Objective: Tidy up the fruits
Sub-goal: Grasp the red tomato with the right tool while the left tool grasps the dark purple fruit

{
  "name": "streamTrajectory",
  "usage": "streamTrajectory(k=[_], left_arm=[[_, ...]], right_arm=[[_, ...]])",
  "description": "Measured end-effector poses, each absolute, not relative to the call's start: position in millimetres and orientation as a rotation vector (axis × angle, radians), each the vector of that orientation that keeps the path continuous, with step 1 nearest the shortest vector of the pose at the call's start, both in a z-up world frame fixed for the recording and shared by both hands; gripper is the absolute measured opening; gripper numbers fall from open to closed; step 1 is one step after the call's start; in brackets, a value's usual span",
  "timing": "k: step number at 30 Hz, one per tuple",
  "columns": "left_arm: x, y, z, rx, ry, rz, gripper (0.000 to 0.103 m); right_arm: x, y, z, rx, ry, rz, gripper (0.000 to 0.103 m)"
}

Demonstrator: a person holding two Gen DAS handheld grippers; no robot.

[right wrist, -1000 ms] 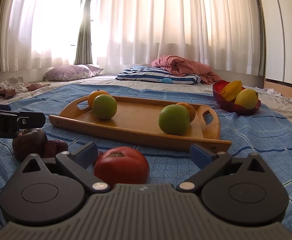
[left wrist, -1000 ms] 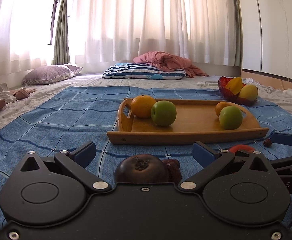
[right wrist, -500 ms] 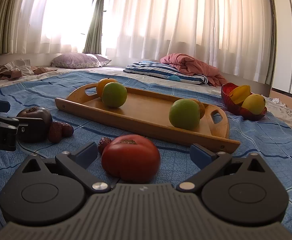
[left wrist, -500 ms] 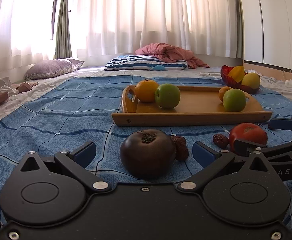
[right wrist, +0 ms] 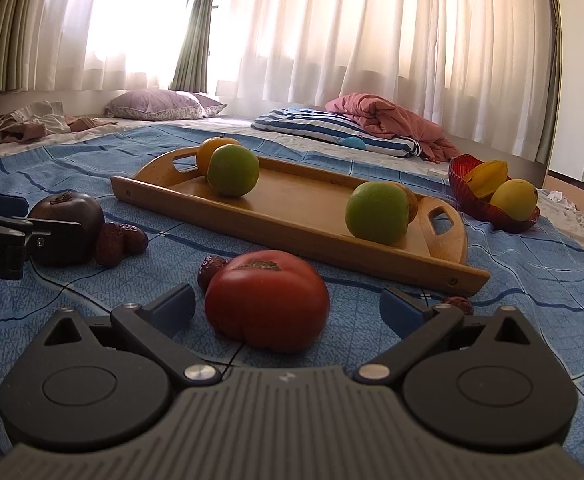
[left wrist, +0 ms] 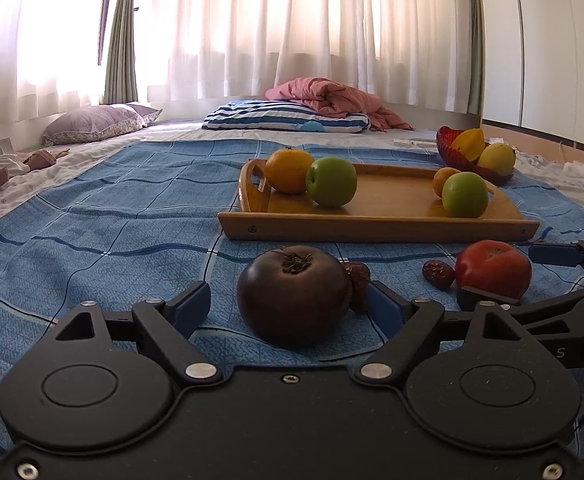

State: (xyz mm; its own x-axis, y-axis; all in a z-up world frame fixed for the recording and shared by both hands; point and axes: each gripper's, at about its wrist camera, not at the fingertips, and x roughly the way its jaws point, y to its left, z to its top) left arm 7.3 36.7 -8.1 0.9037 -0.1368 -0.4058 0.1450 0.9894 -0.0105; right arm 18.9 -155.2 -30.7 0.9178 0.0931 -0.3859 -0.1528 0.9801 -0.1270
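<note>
A dark purple tomato (left wrist: 294, 294) lies on the blue cloth between the open fingers of my left gripper (left wrist: 289, 306); the pads stand apart from it. A red tomato (right wrist: 267, 305) lies between the open fingers of my right gripper (right wrist: 287, 308), also untouched. The dark tomato (right wrist: 67, 227) and left gripper show at the left of the right wrist view; the red tomato (left wrist: 492, 268) shows at the right of the left wrist view. A wooden tray (left wrist: 376, 228) beyond holds two oranges and two green apples (left wrist: 331, 181).
Small red dates (right wrist: 119, 239) lie beside the dark tomato, one (right wrist: 209, 270) by the red tomato, one (right wrist: 458, 304) near my right finger. A red bowl (right wrist: 488, 204) with yellow fruit stands right of the tray. Pillows and a pink blanket (left wrist: 324, 98) lie far back.
Both grippers have lowered toward the cloth, so each tomato now sits higher in view, between the fingers. Both jaws stay open. The fruits have not moved.
</note>
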Motion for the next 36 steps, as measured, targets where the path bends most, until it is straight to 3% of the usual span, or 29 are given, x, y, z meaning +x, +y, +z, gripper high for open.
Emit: streamTrajectory(k=[9, 31, 36], left_arm=[[10, 33, -12, 0.031, 0.436, -0.153, 0.067], [18, 34, -14, 0.013, 0.444, -0.154, 0.065], [20, 32, -14, 0.025, 0.44, -0.154, 0.065]], right_arm=[[19, -153, -32, -0.17, 0.393, 0.133, 0.103], [23, -159, -30, -0.124, 0.411, 0.146, 0.103], [25, -161, -31, -0.108, 0.423, 0.153, 0.097]])
